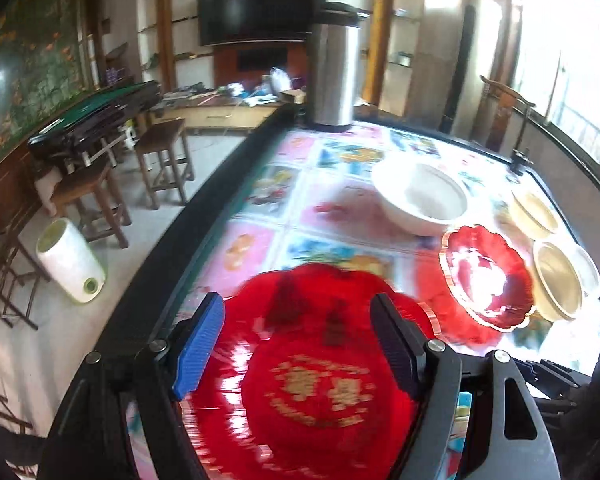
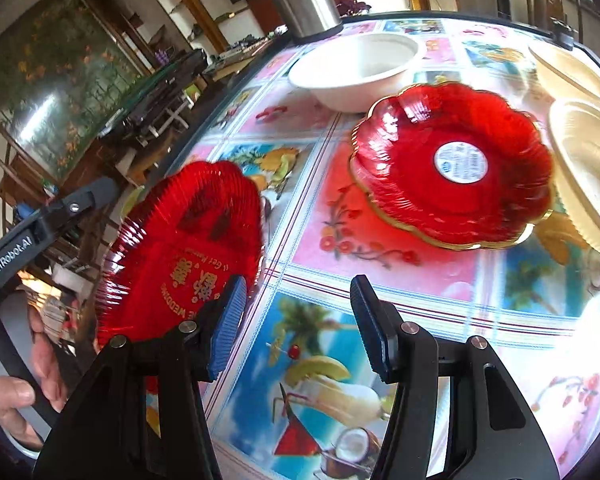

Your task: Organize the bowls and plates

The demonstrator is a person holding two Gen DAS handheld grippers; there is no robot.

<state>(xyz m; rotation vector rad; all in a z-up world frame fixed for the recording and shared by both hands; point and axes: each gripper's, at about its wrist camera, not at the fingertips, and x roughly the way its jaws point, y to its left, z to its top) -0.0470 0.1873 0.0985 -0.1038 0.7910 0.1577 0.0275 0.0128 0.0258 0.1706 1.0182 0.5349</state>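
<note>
The left hand-held gripper [image 1: 298,344] stands released, its blue and black pads spread wide with nothing pressed between them; the red plate with gold lettering [image 1: 300,380] lies flat on the bench [image 1: 260,216] below the jaws, blurred, near the bench's left edge. The right hand-held gripper [image 2: 298,328] is likewise released and grasps nothing; in its view the same lettered plate sits at about 9 o'clock from the fingertips, just beside the blue pad, though I cannot tell whether they touch.

The other pieces lie further out. A second red plate with a gold rim [image 2: 452,164] is at roughly 1 o'clock from the right gripper, a white bowl [image 2: 360,68] beyond it at 12 o'clock, and cream bowls [image 2: 584,168] at 2 o'clock against the bench's right side (one of them sits close against the gold-rimmed plate's edge). A steel canister [image 1: 334,68] stands at the far end.

Judging from this, the two red plates want stacking and the bowls nesting. To do that well, I would approach the gold-rimmed plate at its near rim with jaws level with the scalloped edge, pinch only the lip, and lift straight before swinging toward 9 o'clock, since thin plastic may flex or slide on the glossy cloth. Keep clear of the adjoining cream bowl while closing
</note>
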